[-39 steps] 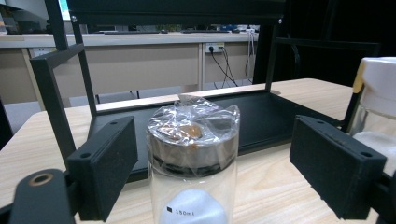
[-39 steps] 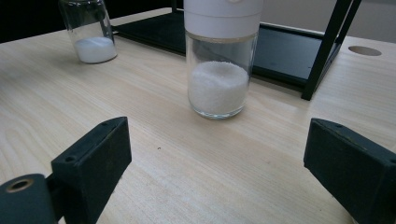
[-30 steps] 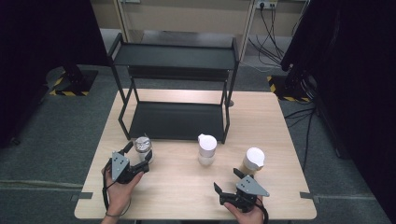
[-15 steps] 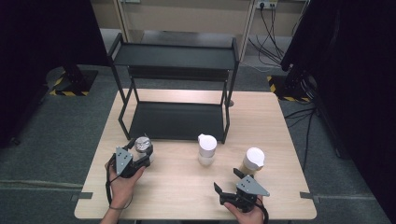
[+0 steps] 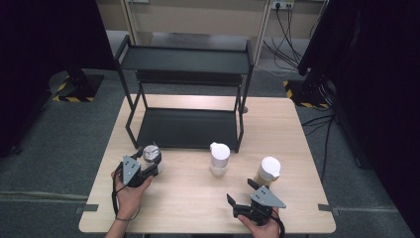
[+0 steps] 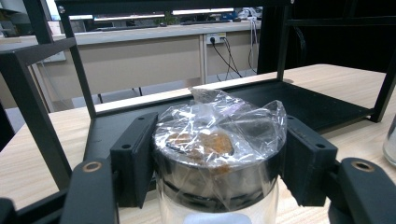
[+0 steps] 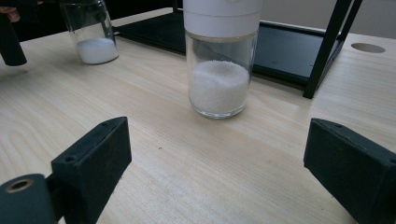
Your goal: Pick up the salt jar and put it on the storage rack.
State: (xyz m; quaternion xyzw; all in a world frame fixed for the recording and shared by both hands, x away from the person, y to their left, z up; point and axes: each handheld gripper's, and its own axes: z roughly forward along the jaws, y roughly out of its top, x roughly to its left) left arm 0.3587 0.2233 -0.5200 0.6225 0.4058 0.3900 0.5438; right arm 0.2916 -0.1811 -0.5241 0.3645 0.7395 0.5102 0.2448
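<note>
Both left gripper (image 6: 212, 175) fingers (image 6: 133, 158) clamp foil-capped jar (image 6: 217, 158) between them.

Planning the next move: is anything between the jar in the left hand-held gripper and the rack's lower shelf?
Nothing visible. The left hand-held gripper, jaws just closed, clamps the foil-topped jar at the front edge of the rack's lower shelf, whose surface is bare. The white-lidded jar stands off to the right.

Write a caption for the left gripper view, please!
Left gripper shut on a plastic-wrapped jar, black shelf rack behind.
</note>
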